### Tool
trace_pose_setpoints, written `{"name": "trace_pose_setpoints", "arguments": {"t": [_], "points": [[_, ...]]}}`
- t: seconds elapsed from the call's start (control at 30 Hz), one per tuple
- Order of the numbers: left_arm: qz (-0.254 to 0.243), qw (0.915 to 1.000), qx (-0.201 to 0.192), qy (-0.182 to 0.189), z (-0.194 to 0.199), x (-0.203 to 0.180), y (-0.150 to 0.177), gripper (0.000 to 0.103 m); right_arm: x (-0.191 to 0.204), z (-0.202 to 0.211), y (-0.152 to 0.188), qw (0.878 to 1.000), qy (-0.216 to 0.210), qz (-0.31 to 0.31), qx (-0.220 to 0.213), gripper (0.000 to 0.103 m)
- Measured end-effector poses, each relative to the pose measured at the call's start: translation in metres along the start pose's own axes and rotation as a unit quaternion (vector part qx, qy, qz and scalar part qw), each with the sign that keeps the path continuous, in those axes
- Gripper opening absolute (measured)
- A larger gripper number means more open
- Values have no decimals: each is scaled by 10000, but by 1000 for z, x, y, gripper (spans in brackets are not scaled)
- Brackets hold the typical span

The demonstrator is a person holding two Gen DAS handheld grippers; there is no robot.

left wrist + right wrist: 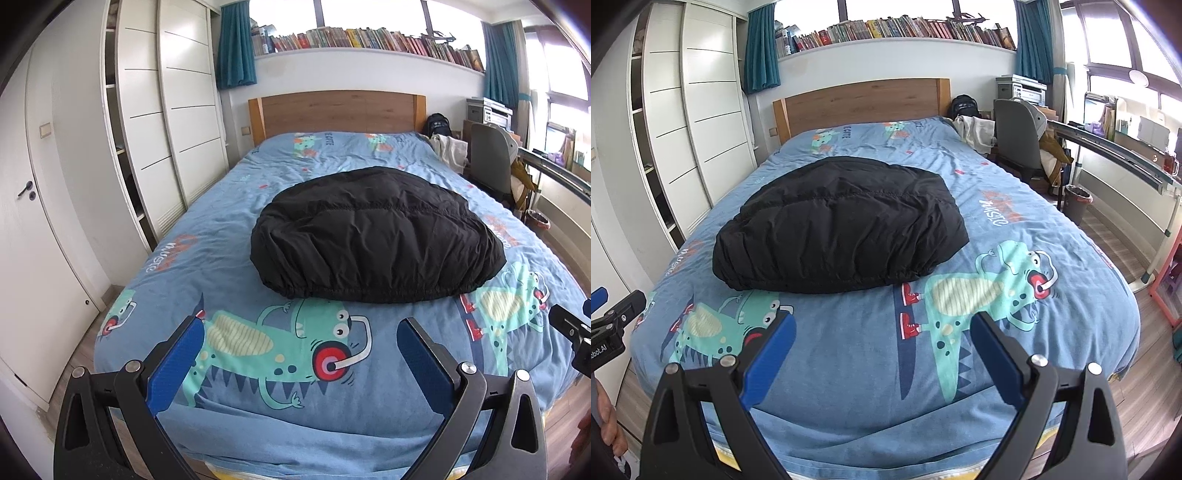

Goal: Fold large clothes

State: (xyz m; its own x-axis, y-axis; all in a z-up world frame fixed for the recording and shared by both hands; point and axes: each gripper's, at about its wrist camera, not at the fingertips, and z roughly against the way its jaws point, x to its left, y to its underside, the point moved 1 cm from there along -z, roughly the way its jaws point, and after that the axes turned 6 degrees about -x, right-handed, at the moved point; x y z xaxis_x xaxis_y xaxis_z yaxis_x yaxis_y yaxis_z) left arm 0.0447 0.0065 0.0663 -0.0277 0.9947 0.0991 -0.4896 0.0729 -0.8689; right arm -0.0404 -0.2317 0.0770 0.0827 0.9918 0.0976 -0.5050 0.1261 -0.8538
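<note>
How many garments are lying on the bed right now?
2: a black jacket folded mid-bed, and a pale garment bunched at the far right corner by the headboard. More may be hidden behind it.

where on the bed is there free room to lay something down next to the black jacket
Free: the strip of bedspread between the black jacket and the foot edge, and the stretch between jacket and headboard. Narrower strips run down both sides. The far right corner is crowded by pale clothes.

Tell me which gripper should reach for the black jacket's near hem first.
Probably the left gripper: in its view the jacket lies almost straight ahead, hem just beyond its open jaws. From the right gripper, the jacket sits off to the left.
</note>
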Motion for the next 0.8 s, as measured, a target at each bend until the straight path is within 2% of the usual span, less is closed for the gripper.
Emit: {"name": "trace_pose_setpoints", "arguments": {"t": [0.8], "points": [[-225,9988,424,26,-9,-18,9,102,-2,-11,11,9996,118,34,263,97]]}}
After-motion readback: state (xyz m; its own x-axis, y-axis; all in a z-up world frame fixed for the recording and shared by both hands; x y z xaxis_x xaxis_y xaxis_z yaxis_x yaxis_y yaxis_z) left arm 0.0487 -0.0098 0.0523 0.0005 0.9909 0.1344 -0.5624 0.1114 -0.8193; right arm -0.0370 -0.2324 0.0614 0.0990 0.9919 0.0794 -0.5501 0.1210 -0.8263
